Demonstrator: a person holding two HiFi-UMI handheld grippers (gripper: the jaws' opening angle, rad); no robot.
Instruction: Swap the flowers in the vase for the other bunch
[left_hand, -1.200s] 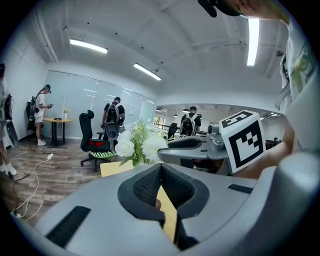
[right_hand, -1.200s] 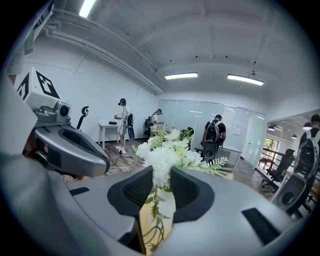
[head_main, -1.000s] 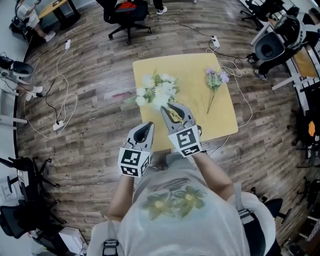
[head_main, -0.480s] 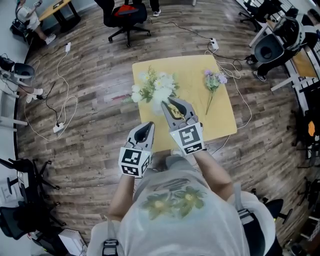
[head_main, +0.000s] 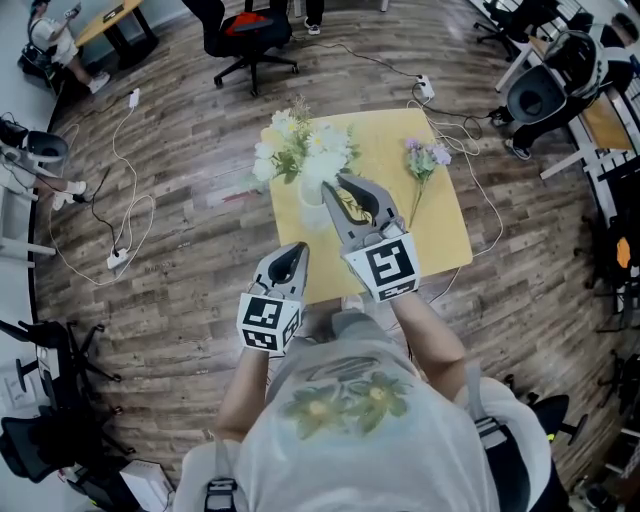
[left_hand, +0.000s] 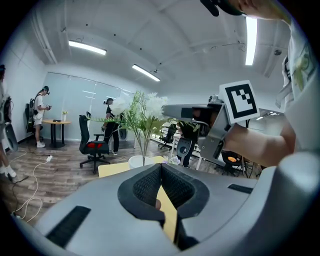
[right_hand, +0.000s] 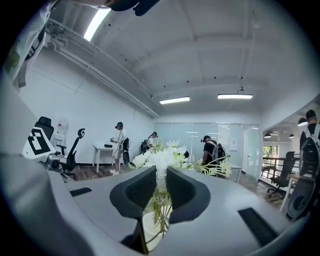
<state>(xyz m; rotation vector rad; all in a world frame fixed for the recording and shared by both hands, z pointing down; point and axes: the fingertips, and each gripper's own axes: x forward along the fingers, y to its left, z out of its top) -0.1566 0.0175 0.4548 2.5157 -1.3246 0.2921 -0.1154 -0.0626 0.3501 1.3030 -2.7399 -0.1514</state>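
Observation:
A bunch of white flowers (head_main: 300, 145) with green leaves is raised above the white vase (head_main: 313, 192) on the yellow table (head_main: 445, 245). My right gripper (head_main: 335, 186) is shut on the bunch's stems, seen between its pads in the right gripper view (right_hand: 161, 176). There the stems (right_hand: 159, 210) hang down over the vase's mouth (right_hand: 150, 236); I cannot tell whether their ends are inside. A purple bunch (head_main: 425, 160) lies on the table's right part. My left gripper (head_main: 293, 256) hovers at the table's near edge, shut and empty (left_hand: 160, 168), looking at the white flowers (left_hand: 145, 107).
Cables (head_main: 120, 215) trail over the wooden floor at the left and behind the table. Office chairs (head_main: 250, 35) stand at the far side and at the right (head_main: 545, 90). Several people stand by desks in the background.
My right gripper has risen with the white bunch, whose blooms have moved up and toward the table's far edge. The left gripper has stayed in place.

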